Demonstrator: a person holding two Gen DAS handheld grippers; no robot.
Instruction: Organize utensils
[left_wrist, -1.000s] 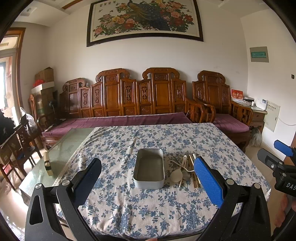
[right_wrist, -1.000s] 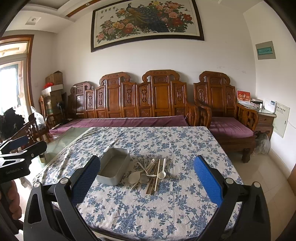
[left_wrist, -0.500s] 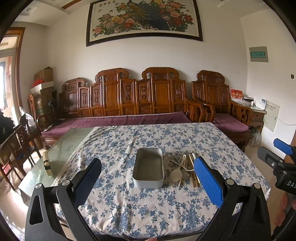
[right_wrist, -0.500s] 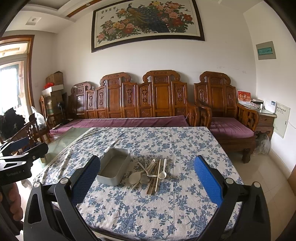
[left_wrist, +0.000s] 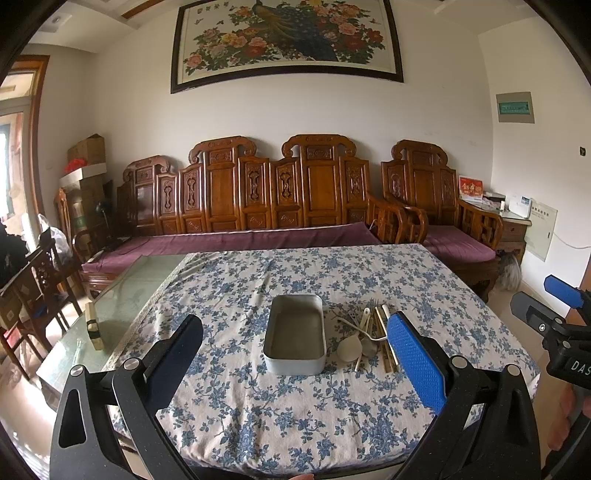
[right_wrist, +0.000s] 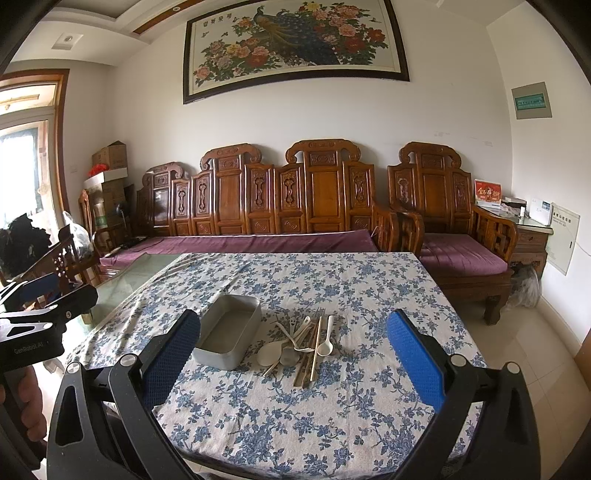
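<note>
An empty grey metal box (left_wrist: 295, 338) (right_wrist: 228, 330) lies on the floral tablecloth (left_wrist: 295, 406) (right_wrist: 314, 398). To its right lies a pile of utensils (left_wrist: 369, 332) (right_wrist: 301, 345): white spoons, a fork and several chopsticks. My left gripper (left_wrist: 295, 362) is open and empty, held above the table's near edge in front of the box. My right gripper (right_wrist: 295, 363) is open and empty, in front of the pile. Each gripper also shows at the edge of the other's view: the right one (left_wrist: 554, 321), the left one (right_wrist: 37, 314).
A carved wooden sofa (left_wrist: 258, 206) with purple cushions stands behind the table. The table's left part is bare glass (left_wrist: 122, 291) with a small block (left_wrist: 92, 326) on it. Wooden chairs (left_wrist: 33, 288) stand at the left. A side cabinet (right_wrist: 532, 236) stands at the right.
Both views have shifted very slightly; the box and the utensils have not moved. Both grippers stay open.
</note>
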